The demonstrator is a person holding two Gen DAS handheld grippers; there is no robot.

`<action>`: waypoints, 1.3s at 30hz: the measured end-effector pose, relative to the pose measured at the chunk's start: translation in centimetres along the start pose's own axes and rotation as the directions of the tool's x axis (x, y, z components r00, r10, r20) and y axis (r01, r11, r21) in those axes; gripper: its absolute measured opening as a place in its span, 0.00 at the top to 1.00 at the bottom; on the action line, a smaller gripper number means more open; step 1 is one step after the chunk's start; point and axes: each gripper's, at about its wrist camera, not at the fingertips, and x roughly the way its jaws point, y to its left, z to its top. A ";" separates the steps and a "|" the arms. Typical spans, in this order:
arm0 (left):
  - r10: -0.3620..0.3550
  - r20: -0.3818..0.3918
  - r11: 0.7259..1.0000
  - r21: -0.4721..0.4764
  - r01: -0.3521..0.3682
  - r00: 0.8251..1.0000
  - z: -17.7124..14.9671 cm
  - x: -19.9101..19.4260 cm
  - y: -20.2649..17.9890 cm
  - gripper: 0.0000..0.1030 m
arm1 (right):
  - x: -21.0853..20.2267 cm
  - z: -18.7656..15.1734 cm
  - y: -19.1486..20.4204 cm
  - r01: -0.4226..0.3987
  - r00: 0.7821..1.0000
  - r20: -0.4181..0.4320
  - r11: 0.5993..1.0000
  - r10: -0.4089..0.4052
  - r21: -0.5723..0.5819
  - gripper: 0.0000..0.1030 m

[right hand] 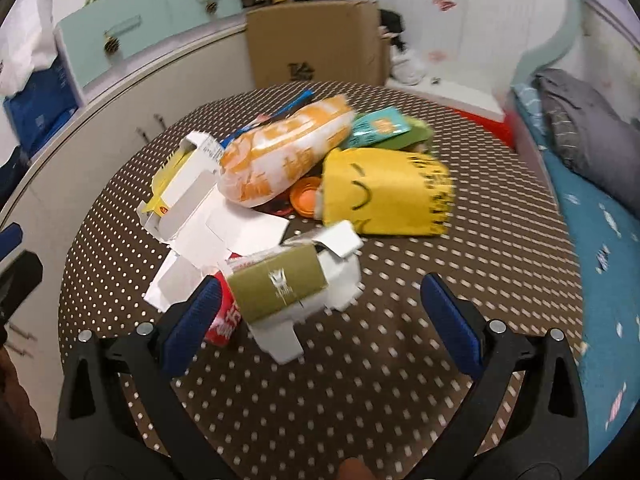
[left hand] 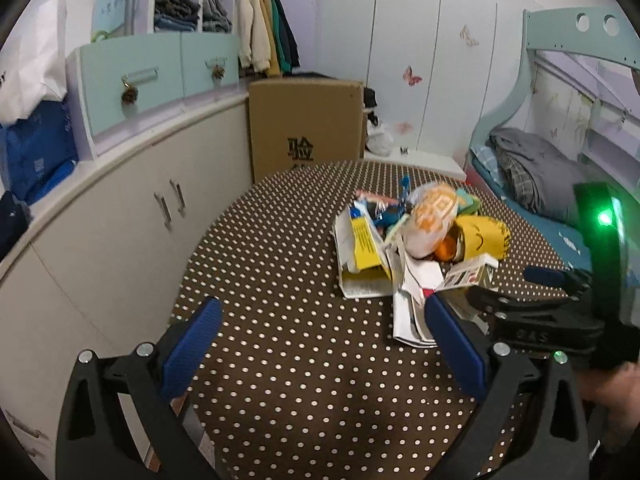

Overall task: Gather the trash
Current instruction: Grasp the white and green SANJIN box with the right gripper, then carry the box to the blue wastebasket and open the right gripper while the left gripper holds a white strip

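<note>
A bedroom, with a round dotted worktop (right hand: 400,360) carrying the trash pile (right hand: 304,184) at its middle. Both grippers hover with jaws released and empty: the left gripper (left hand: 320,328) near and left of the pile, the right gripper (right hand: 320,308) just short of an olive box (right hand: 280,284) at the pile's near edge. The risk, I judge: loose cartons and a slick orange bag (right hand: 280,160) may slide off when nudged, or a light box may skid away under closing jaws.

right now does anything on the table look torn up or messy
Yes. A heap of packaging sits on the brown polka-dot tablecloth: the olive-and-white carton lies tipped with flaps torn open, the yellow smiley-face bag is crumpled on its side, and the orange-and-white plastic bag slumps over flattened white cardboard.
</note>
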 end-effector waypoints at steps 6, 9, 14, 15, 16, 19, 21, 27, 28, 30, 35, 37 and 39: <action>-0.025 -0.068 1.000 0.016 0.026 0.997 -0.2 2.7 -1.5 0.04 | 2.3 0.1 -0.8 -0.127 0.991 -0.033 0.992 0.126 -0.019 0.32; -0.036 -0.095 0.999 0.024 0.039 0.995 -0.2 4.0 -2.3 0.04 | 2.0 -0.1 -1.1 -0.153 0.988 -0.021 0.988 0.152 -0.024 0.33; -0.062 -0.140 0.996 0.055 0.071 0.988 -0.4 6.2 -4.5 0.04 | -0.1 -1.3 -2.3 -0.163 0.986 0.013 0.986 0.164 -0.019 0.33; -0.073 -0.153 0.995 0.058 0.082 0.986 -0.5 6.7 -4.9 0.04 | -0.4 -1.5 -2.6 -0.164 0.986 0.019 0.986 0.164 -0.013 0.33; -0.079 -0.163 0.994 0.062 0.091 0.983 -0.5 7.1 -5.4 0.04 | -0.9 -1.8 -3.1 -0.166 0.986 0.027 0.986 0.166 -0.004 0.33; -0.089 -0.184 0.991 0.084 0.106 0.979 -0.7 8.2 -6.5 0.18 | -2.5 -2.5 -4.8 -0.164 0.985 0.054 0.986 0.162 0.040 0.33; -0.116 -0.221 0.987 0.087 0.138 0.968 -0.8 9.1 -7.2 0.39 | -3.5 -2.6 -6.0 -0.153 0.986 0.073 0.986 0.148 0.064 0.33; -0.178 -0.193 0.980 0.058 0.192 0.965 -0.7 8.3 -8.2 0.82 | -6.3 -2.9 -8.6 -0.113 0.987 0.122 0.989 0.101 0.099 0.33; -0.185 -0.190 0.979 0.052 0.198 0.964 -0.6 8.0 -8.3 0.83 | -6.9 -2.9 -9.0 -0.109 0.987 0.133 0.988 0.095 0.106 0.33; -0.182 -0.173 0.980 0.054 0.194 0.968 -0.6 7.3 -8.4 0.86 | -7.8 -3.1 -9.2 -0.104 0.984 0.158 0.988 0.085 0.113 0.33; -0.170 -0.128 0.982 0.057 0.178 0.977 -1.0 4.7 -8.3 0.90 | -10.2 -3.1 -10.3 -0.105 0.974 0.213 0.987 0.076 0.125 0.33; -0.167 -0.104 0.983 0.058 0.174 0.980 -0.9 3.2 -8.3 0.90 | -11.5 -3.0 -10.9 -0.105 0.968 0.241 0.986 0.071 0.128 0.33; -0.165 -0.074 0.983 0.064 0.169 0.984 -0.9 1.7 -8.2 0.90 | -12.9 -2.9 -11.7 -0.108 0.960 0.272 0.985 0.068 0.134 0.33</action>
